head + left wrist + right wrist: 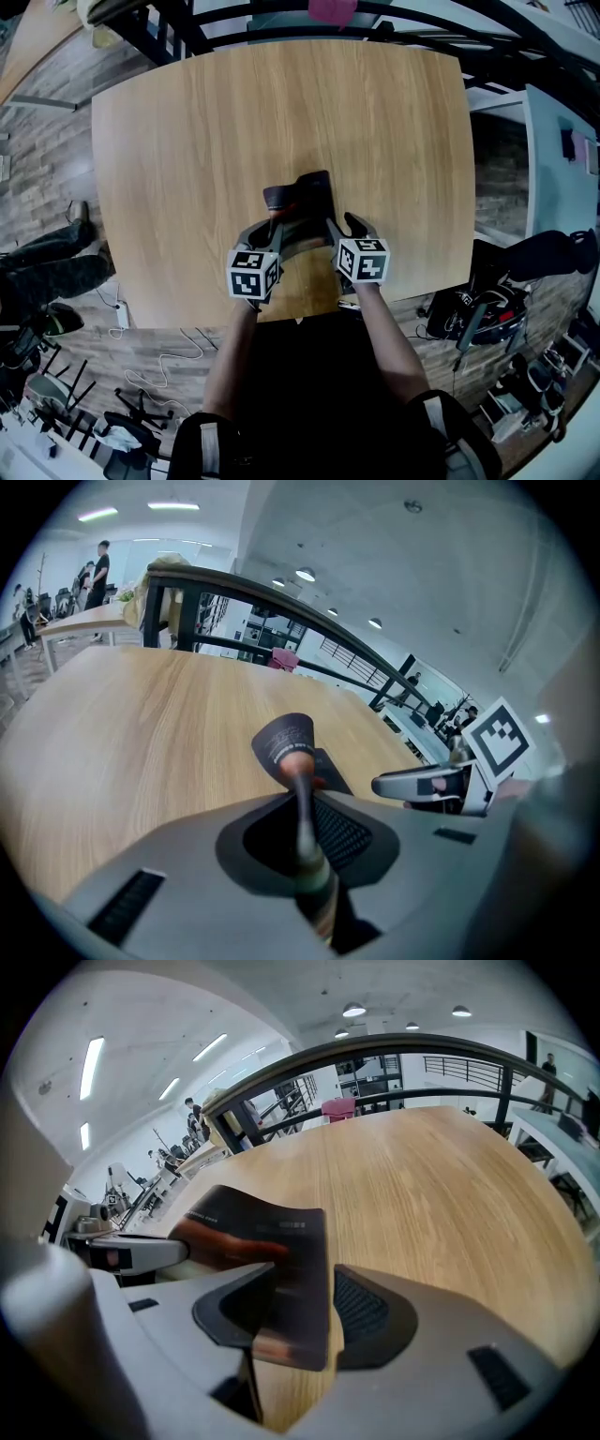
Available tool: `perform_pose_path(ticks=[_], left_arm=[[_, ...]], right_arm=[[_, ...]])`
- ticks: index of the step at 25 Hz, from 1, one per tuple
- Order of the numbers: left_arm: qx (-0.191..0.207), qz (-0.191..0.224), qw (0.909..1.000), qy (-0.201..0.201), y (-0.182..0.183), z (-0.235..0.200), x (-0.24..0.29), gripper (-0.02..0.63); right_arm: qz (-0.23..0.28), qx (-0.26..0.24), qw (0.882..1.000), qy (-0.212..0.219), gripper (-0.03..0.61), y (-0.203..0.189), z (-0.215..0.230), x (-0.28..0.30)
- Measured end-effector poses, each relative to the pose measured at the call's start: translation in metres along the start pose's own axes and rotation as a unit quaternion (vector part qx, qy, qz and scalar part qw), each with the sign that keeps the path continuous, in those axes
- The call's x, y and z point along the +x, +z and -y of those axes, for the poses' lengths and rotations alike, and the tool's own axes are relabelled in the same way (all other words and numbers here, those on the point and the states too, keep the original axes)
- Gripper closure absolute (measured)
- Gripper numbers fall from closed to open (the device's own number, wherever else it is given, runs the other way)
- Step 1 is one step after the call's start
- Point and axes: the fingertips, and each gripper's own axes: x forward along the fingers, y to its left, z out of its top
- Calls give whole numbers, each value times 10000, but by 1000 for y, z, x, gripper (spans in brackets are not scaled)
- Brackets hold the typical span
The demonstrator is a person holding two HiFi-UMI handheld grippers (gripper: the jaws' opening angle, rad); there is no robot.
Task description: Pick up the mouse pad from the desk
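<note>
Left tool [302, 803] pinching mouse pad [286, 742], right tool [298, 1279] apart around it

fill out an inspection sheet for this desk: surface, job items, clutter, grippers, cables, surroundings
surface: wooden table, light wood grain
job's things: mouse pad, dark and bent, between both grippers
clutter: nothing seen on the table besides the pad
grippers: left gripper, jaws pinched on the pad's edge; right gripper, pad between its jaws, grip not clear
cables: white cable looped on the floor near the table's near left corner
surroundings: dark railing beyond the far edge, pink object by it, dark gear on the floor at the right
</note>
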Motion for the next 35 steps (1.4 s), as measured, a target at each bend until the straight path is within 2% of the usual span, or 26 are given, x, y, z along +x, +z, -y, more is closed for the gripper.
perform_pose_path(ticks=[16, 22, 35], left_arm=[[30, 376, 9993, 33, 12, -6, -47, 553], [163, 555, 9983, -2, 22, -12, -69, 553], [310, 950, 9947, -233, 22, -29, -128, 553]], right_arm=[[203, -205, 9995, 101, 370, 4, -33, -17], [354, -229, 9991, 90, 373, 11, -51, -22], [984, -68, 9951, -63, 512, 14, -93, -52]])
